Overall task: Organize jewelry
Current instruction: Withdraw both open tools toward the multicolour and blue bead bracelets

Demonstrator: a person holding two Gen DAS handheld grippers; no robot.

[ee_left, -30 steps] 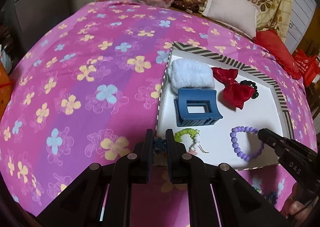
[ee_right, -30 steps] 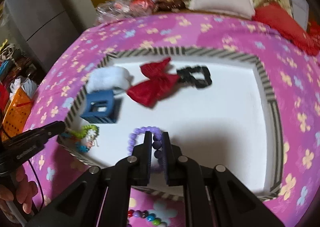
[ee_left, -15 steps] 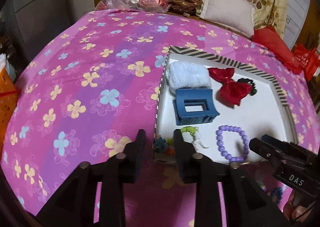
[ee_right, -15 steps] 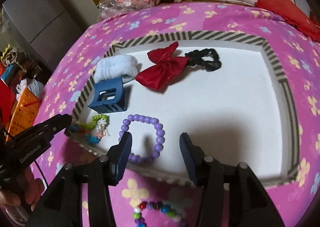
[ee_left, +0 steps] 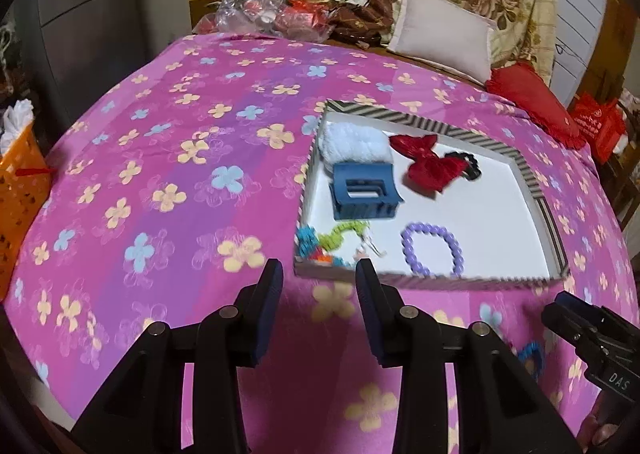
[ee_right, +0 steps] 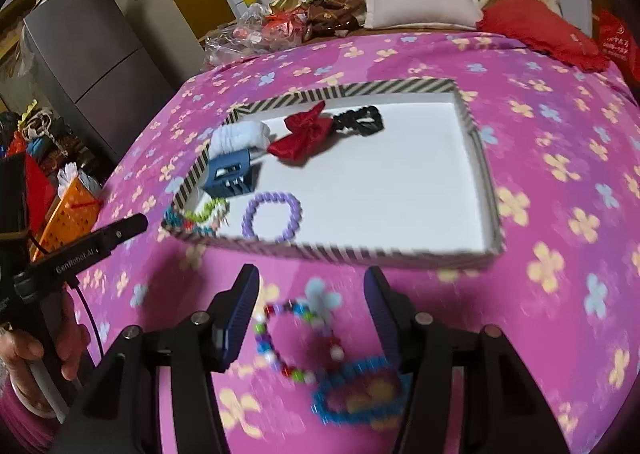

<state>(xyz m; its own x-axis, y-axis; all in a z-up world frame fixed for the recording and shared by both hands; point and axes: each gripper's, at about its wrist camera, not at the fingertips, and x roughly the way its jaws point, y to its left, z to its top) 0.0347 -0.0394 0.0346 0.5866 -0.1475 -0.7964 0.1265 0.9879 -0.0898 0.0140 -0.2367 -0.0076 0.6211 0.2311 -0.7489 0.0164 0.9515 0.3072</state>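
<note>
Both grippers have drawn back off the tray since a second ago, jaws now released and holding nothing; the purple bracelet [ee_left: 432, 250] lies left behind near the near edge of the striped tray [ee_left: 554, 232], on the pink floral bed [ee_left: 160, 157]; the left gripper [ee_left: 319, 286] hangs just outside the tray's near-left corner. Only the right wrist view shows what waits outside the tray: a multicoloured bead bracelet [ee_right: 280, 338] and a blue bracelet [ee_right: 360, 394] between the right gripper [ee_right: 312, 304] jaws, probably the next pick.
</note>
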